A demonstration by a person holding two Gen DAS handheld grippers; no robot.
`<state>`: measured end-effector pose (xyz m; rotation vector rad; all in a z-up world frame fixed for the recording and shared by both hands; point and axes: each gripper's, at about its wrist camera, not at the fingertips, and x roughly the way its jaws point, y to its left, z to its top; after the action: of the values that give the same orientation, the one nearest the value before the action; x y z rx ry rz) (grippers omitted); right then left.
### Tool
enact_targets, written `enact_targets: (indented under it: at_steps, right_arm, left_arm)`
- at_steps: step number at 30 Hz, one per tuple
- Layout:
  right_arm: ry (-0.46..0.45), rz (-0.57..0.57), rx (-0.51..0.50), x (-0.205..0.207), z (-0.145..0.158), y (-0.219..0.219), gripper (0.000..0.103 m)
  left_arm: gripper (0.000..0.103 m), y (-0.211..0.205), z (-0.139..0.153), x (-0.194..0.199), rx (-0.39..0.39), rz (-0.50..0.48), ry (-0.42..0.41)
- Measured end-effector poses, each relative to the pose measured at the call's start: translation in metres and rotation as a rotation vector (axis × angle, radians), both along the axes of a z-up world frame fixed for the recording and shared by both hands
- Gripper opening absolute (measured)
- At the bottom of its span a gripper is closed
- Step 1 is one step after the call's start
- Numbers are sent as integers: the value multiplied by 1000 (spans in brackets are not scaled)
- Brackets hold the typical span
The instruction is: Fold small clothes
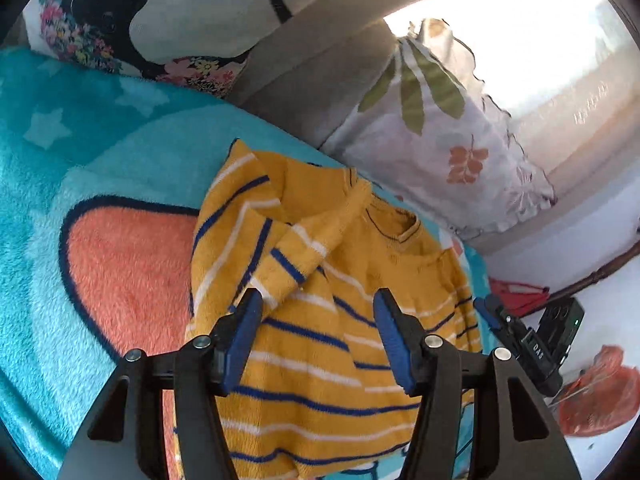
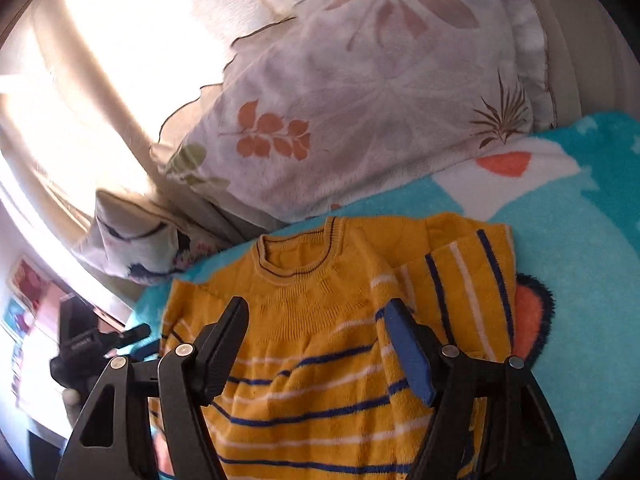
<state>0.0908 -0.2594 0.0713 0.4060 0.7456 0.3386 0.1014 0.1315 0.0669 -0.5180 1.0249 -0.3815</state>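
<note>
A small yellow sweater (image 1: 320, 360) with blue and white stripes lies flat on a turquoise fleece blanket (image 1: 100, 160), neckline away from me. One sleeve (image 1: 300, 252) is folded across its chest, and the cuff ends near a left fingertip. My left gripper (image 1: 318, 300) hovers open over the sweater's body, with nothing pressed between its blue pads. In the right wrist view the same sweater (image 2: 320, 380) fills the lower middle, with the folded sleeve (image 2: 468, 280) at its right. My right gripper (image 2: 316, 304) is open above the chest and holds nothing. Each gripper shows in the other's view: right gripper (image 1: 520, 336), left gripper (image 2: 100, 340).
A white pillow with leaf prints (image 2: 360, 100) lies just beyond the sweater's neckline. A cushion with a black animal and flowers (image 1: 120, 20) leans against the beige backrest (image 1: 304, 60). Bright window light washes out the far side. Red items (image 1: 592, 392) lie past the blanket's edge.
</note>
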Motion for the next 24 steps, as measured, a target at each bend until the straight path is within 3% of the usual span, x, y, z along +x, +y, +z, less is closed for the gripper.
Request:
enact_targets:
  at_steps: [5,7,9,11,12,15,17,20,24]
  right_arm:
    - [17,-10,-167,3,-16,21,75]
    - [50,-54,-214,14,-26,15,75]
    - [95,-108,-196,24,-37,-5,72]
    - [124,-201,-201,29,-44,-28,71]
    - [138,-249,-212,29,-47,-39,71]
    - [140,-276,-124,15,-43,-65,72]
    - [100,-283,-133,-2,-30,-69,72]
    - [29,-255,-154,-25,-6,-61,72]
    - [-56,-164,-152,-48,18,-30,72]
  left_arm:
    - [61,-8,-13,-19,123,-38,3]
    - [61,2,-20,-13,163,4,9]
    - [61,13,-23,-9,193,54,10]
    - [60,23,-22,-8,310,136,0]
    - [60,28,-22,-10,332,153,-5]
    - [60,45,-19,-22,244,149,17]
    - [60,51,-15,-33,209,147,16]
    - [60,50,-3,-56,201,142,-24]
    - [61,18,12,-76,213,87,-89]
